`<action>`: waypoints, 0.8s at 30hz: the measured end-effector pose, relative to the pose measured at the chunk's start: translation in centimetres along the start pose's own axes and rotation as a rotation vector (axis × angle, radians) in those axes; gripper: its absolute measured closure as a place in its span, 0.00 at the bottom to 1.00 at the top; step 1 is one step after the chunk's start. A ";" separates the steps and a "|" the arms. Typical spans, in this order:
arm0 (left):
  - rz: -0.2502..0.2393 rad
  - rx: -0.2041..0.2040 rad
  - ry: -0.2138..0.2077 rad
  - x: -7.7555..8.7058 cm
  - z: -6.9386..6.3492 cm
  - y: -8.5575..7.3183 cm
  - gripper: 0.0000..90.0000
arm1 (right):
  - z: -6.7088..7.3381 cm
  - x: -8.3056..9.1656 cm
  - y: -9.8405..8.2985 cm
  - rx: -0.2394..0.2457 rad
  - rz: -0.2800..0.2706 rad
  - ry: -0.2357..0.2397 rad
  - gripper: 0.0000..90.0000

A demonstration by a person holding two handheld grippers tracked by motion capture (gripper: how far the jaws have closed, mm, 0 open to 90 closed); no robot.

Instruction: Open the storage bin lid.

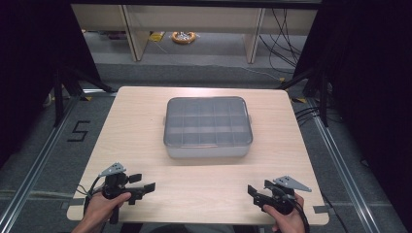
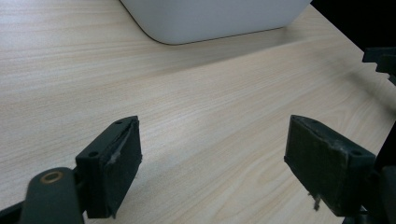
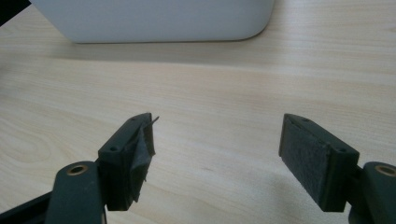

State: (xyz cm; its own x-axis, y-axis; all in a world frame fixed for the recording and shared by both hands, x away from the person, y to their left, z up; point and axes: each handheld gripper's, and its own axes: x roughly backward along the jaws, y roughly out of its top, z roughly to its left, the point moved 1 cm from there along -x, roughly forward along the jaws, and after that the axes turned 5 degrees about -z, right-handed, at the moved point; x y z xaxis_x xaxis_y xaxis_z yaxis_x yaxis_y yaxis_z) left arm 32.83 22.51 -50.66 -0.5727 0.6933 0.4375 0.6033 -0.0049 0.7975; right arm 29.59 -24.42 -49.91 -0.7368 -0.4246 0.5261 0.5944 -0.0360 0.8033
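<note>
2 grippers sit at the near edge of my table, and both stand with their jaws wide apart and nothing between them. From the high view, I see my left gripper low at the left, held in the left hand, its jaws pointing toward the middle of the table. My right gripper mirrors it at the right, held in the right hand, jaws likewise turned inward. A grey three-cornered plate tops each one.

Between and beyond them, at the table's centre, rests the storage box: a pale, round-cornered case under a clear lid, divided inside into rows of small compartments. It lies flat and well apart from both grippers.

Seen from the left gripper view, the box's white wall rises at the top of the frame, with bare light wood stretching between it and the 2 black pads. The right gripper view gives the same picture, the box's wall ahead and bare wood before the pads.
</note>
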 end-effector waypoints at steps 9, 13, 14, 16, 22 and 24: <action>-0.002 0.018 0.004 0.1 0.2 0.1 0.20 | -0.2 0.0 0.0 0.000 -0.007 0.006 0.30; -0.015 0.023 0.013 0.0 0.2 0.1 0.20 | -0.4 -0.1 0.1 0.018 -0.019 0.011 0.30; -0.006 0.024 0.006 0.1 0.3 0.1 0.20 | -0.5 -0.1 0.1 0.019 -0.020 0.019 0.30; -0.007 0.024 0.007 0.1 0.3 0.1 0.20 | -0.6 -0.1 0.1 0.019 -0.021 0.021 0.30; -0.002 0.021 0.010 0.1 0.3 0.1 0.20 | -0.6 -0.2 0.1 0.002 -0.034 0.019 0.30; -0.002 0.020 0.011 0.1 0.3 0.1 0.20 | -0.7 -0.1 0.2 0.002 -0.036 0.011 0.30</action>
State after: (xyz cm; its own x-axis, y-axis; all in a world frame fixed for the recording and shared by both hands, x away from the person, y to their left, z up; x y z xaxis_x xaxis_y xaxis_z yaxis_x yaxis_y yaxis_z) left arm 33.05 22.81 -50.68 -0.5797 0.6853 0.4408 0.6135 0.0111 0.7896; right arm 30.00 -25.04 -50.03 -0.7540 -0.4331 0.4940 0.5670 -0.0494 0.8222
